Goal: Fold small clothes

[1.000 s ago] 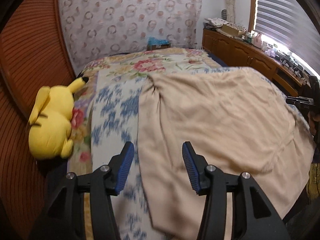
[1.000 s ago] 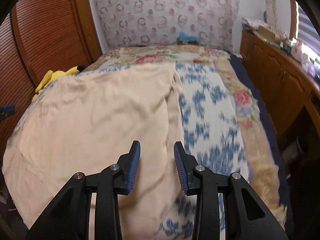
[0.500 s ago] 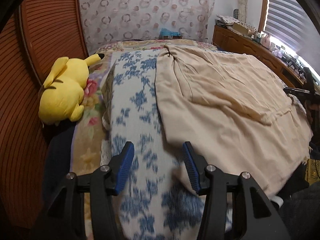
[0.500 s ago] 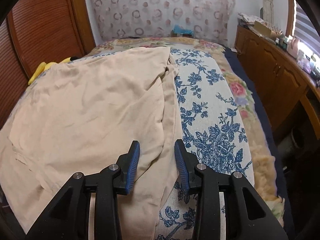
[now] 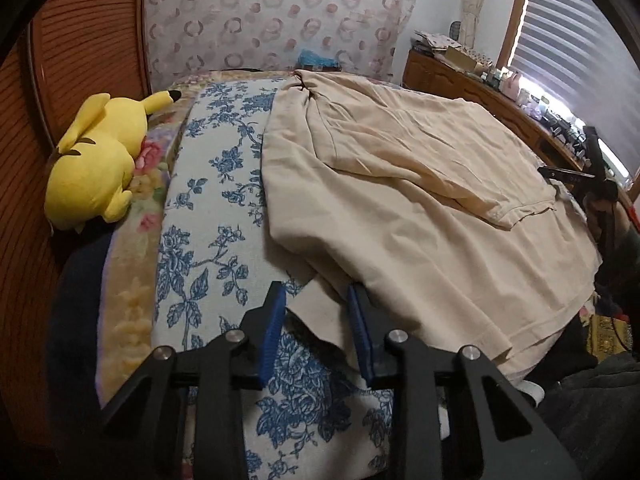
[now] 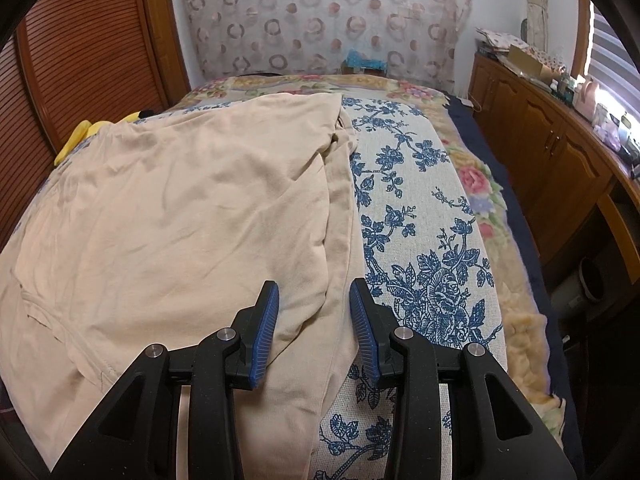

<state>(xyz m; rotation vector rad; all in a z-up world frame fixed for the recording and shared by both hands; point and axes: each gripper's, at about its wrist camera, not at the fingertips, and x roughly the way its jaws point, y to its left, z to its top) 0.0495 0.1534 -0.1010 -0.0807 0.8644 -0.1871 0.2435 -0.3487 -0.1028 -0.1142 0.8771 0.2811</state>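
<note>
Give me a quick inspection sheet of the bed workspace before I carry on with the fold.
Surface: blue-floral cloth laid over a rose-patterned blanket on the bed.
Job's things: beige garment spread out, wrinkled, one sleeve folded onto its body.
Clutter: yellow plush toy at the bed's edge, off the garment.
Grippers: left gripper has just been closing, a corner of the garment's hem between its jaws, pads not pressing; right gripper open over the garment's side edge.
Cables: nothing seen.
Surroundings: patterned headboard, wooden cabinets with small items on top, window blinds.
</note>
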